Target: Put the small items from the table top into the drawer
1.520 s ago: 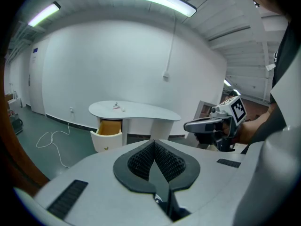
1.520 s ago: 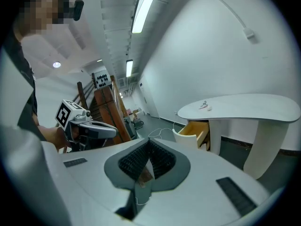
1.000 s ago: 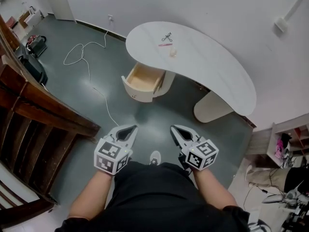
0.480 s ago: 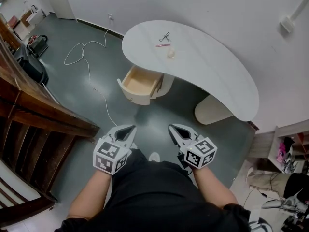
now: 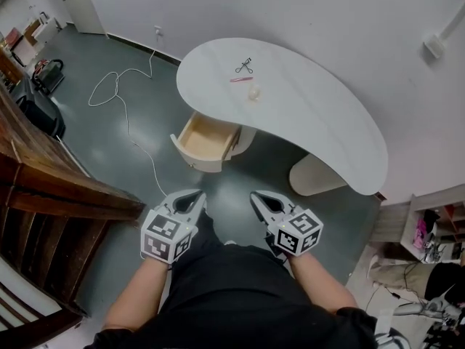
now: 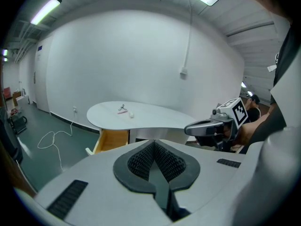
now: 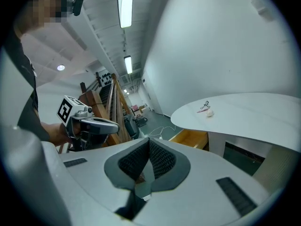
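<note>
Kidney-shaped white table (image 5: 320, 115), wooden drawer (image 5: 205, 139)

left hand-held gripper (image 5: 192, 195), right hand-held gripper (image 5: 258, 195), apparently nearer table (image 5: 312, 107)

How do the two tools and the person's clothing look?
The left tool and the right tool are light grey with pointed jaws lined by black ribbed pads. Each carries a white cube with black square markers. The person wears black clothing.
</note>
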Available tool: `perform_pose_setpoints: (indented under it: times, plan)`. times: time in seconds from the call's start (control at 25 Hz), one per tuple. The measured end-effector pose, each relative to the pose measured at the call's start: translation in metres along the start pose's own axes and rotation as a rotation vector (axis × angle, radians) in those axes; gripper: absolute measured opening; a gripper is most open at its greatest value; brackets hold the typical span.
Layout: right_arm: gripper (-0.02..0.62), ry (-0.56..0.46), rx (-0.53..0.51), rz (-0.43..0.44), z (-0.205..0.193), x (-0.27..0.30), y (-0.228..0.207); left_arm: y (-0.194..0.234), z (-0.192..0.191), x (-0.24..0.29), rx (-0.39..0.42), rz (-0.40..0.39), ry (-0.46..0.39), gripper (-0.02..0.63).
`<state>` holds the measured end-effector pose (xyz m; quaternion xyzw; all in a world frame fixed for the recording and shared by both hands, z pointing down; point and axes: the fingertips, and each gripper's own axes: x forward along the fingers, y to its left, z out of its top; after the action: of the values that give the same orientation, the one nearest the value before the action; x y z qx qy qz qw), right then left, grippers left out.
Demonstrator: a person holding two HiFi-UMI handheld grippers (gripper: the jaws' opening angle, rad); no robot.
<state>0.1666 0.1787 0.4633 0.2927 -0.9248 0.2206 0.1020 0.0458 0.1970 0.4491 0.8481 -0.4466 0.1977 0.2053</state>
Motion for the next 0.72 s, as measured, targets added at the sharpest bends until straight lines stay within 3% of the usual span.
perform_pose_setpoints:
  times: [0.52,0.72]
  plan:
    - [-0.002,-0.017,-0.053,-0.097,0.105,0.11,-0.075,0.124,0.082,0.064,0.046,-0.052,-0.001,0.015]
    - [-0.002,-0.006,-0.044,-0.153,0.125,0.15,-0.1,0.171,0.099,0.089,0.085,-0.091,0.033,0.016]
